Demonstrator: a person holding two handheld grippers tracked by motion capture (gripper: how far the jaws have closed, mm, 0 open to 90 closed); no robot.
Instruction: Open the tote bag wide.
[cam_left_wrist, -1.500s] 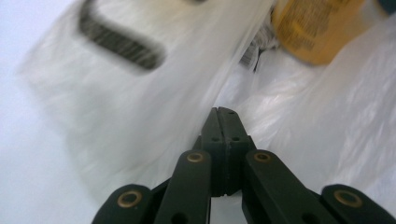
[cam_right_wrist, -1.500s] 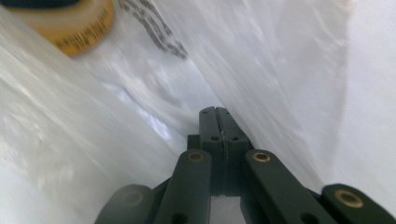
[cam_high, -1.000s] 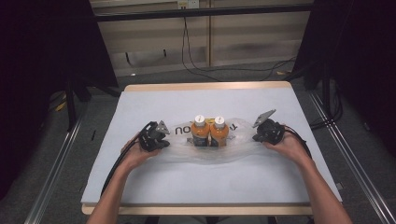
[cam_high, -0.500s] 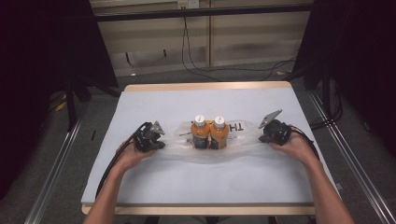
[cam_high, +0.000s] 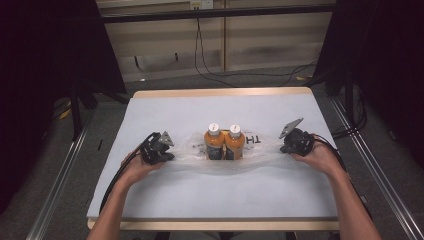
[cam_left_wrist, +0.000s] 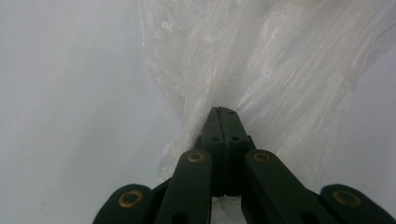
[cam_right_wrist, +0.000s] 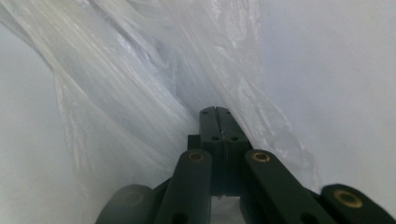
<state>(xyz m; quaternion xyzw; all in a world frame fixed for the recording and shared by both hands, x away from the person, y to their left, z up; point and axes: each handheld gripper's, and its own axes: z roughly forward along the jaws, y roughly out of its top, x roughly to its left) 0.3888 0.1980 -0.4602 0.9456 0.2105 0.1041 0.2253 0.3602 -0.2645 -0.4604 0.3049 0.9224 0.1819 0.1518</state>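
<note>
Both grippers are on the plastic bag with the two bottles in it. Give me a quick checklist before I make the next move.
1. Left gripper shut on the plastic bag: ok.
2. Right gripper shut on the bag's other end: ok.
3. Two orange bottles upright, side by side: ok.
4. Bottles fully inside the bag: cannot tell, the film is too clear.
5. Bag stretched evenly between the grippers: ok.
6. White table cover bare around the bag: ok.
</note>
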